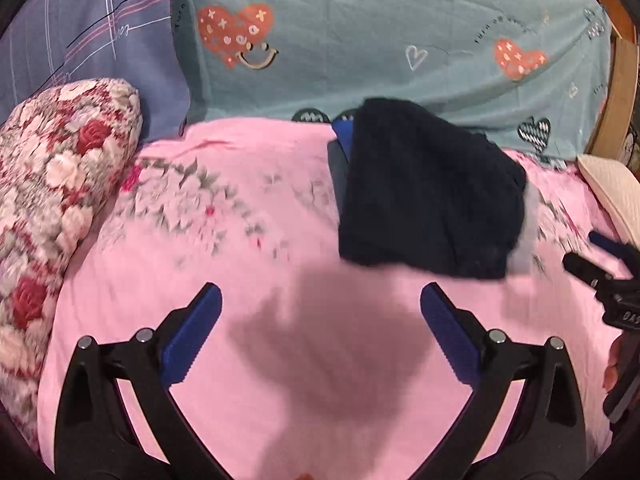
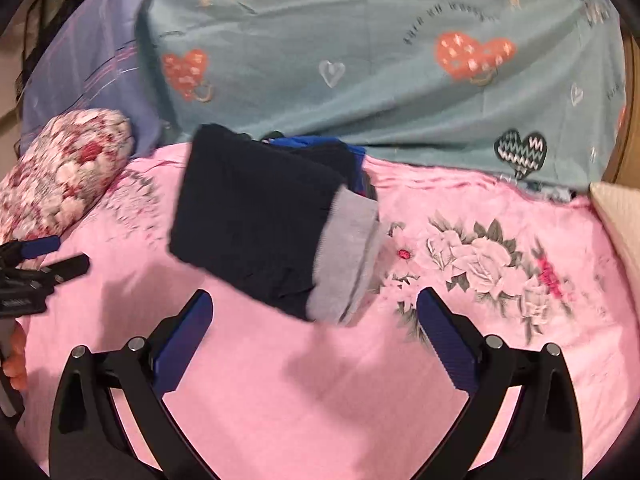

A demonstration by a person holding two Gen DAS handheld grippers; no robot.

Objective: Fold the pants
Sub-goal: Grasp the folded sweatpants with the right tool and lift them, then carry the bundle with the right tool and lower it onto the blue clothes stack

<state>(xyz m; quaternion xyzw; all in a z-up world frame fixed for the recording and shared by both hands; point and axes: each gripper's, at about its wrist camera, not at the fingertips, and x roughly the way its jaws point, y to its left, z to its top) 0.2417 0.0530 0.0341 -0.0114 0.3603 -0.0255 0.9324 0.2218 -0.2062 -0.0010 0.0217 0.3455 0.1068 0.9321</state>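
The folded dark navy pants [image 1: 428,196] lie as a compact bundle on the pink floral bed sheet [image 1: 240,240]. In the right wrist view the pants [image 2: 256,216] show a grey waistband [image 2: 348,252] at their right end, and they rest partly on a blue garment [image 2: 316,144] behind. My left gripper [image 1: 320,312] hovers over bare pink sheet, near and left of the bundle, jaws wide apart with nothing between them. My right gripper [image 2: 314,318] stands just in front of the bundle's near corner, jaws wide apart, pads clear of the cloth. Each gripper shows at the other view's edge.
A red-and-white floral pillow [image 1: 60,184] lies at the left. A teal duvet with hearts [image 1: 380,40] and a purple striped cover [image 1: 80,32] are heaped behind. A cream cushion [image 1: 612,192] and wooden bed frame [image 1: 620,92] stand at the right. A person's fingers [image 2: 16,360] hold the left gripper's handle.
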